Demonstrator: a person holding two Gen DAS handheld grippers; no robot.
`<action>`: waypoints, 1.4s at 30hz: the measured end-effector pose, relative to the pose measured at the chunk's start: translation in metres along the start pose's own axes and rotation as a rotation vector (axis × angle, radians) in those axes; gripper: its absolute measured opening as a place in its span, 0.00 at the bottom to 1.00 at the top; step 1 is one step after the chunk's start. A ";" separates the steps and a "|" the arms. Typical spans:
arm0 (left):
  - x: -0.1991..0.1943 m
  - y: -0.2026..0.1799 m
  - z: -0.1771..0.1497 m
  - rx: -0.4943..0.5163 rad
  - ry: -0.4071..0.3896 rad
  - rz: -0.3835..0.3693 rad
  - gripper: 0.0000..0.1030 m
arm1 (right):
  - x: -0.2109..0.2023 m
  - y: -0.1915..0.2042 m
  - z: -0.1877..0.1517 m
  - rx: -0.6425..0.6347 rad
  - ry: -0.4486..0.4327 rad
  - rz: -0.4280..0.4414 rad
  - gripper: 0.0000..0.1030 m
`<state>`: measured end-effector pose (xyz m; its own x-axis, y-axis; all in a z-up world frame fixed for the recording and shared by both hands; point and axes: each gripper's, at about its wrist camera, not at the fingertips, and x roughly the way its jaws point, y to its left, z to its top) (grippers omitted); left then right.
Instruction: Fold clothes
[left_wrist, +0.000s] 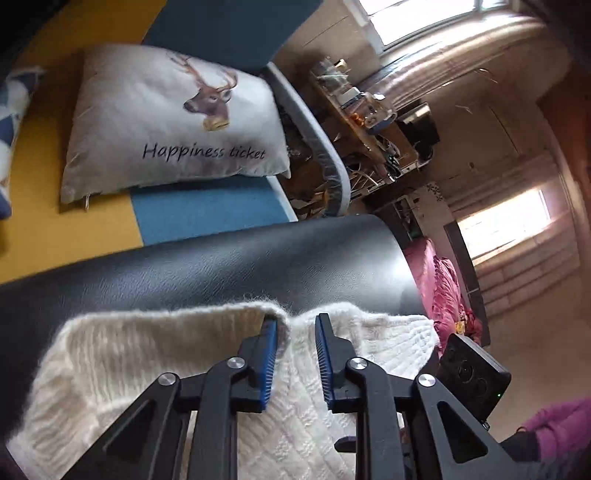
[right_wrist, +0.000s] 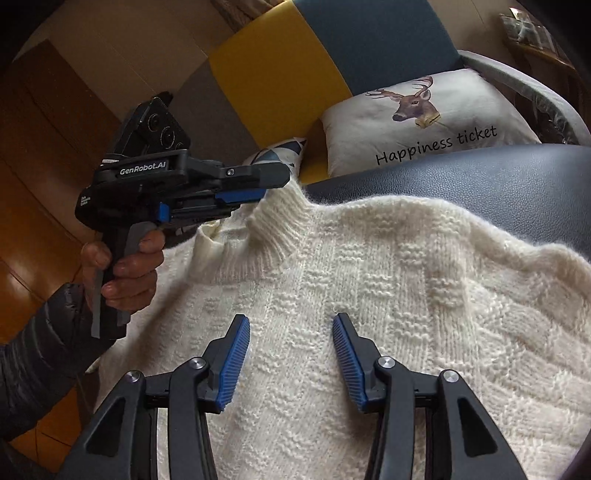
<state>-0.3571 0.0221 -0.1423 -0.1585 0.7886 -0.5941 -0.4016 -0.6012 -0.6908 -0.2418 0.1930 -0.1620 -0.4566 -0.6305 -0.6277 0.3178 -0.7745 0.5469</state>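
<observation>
A cream cable-knit sweater (right_wrist: 406, 295) lies spread on a black leather seat (right_wrist: 480, 173), collar pointing away from me. At the ribbed collar (right_wrist: 280, 229), my left gripper (right_wrist: 277, 184) is shut on the collar's edge and lifts it to a point. The left wrist view shows the same sweater (left_wrist: 129, 350), with knit bunched between the blue pads of the left gripper (left_wrist: 295, 321). My right gripper (right_wrist: 288, 317) hovers open over the sweater's chest, with nothing between its fingers.
A white deer pillow (right_wrist: 424, 118) rests on a yellow and blue sofa (right_wrist: 280, 59) behind the seat. A hand (right_wrist: 129, 273) in a dark sleeve holds the left gripper. Pink cloth (left_wrist: 439, 288) lies past the seat's edge, with wooden floor (right_wrist: 44, 184) to the left.
</observation>
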 end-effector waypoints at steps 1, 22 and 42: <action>0.002 -0.001 0.004 0.015 -0.016 0.029 0.05 | 0.000 -0.001 0.000 0.007 -0.005 0.003 0.46; -0.127 0.013 -0.133 -0.096 -0.288 0.405 0.45 | 0.055 0.050 0.083 0.198 0.101 0.303 0.54; -0.131 0.028 -0.184 -0.110 -0.338 0.380 0.45 | 0.151 0.059 0.121 0.328 0.197 0.304 0.58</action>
<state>-0.1819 -0.1223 -0.1595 -0.5640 0.4990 -0.6579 -0.1649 -0.8488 -0.5024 -0.3923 0.0583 -0.1581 -0.2080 -0.8476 -0.4882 0.1189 -0.5173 0.8475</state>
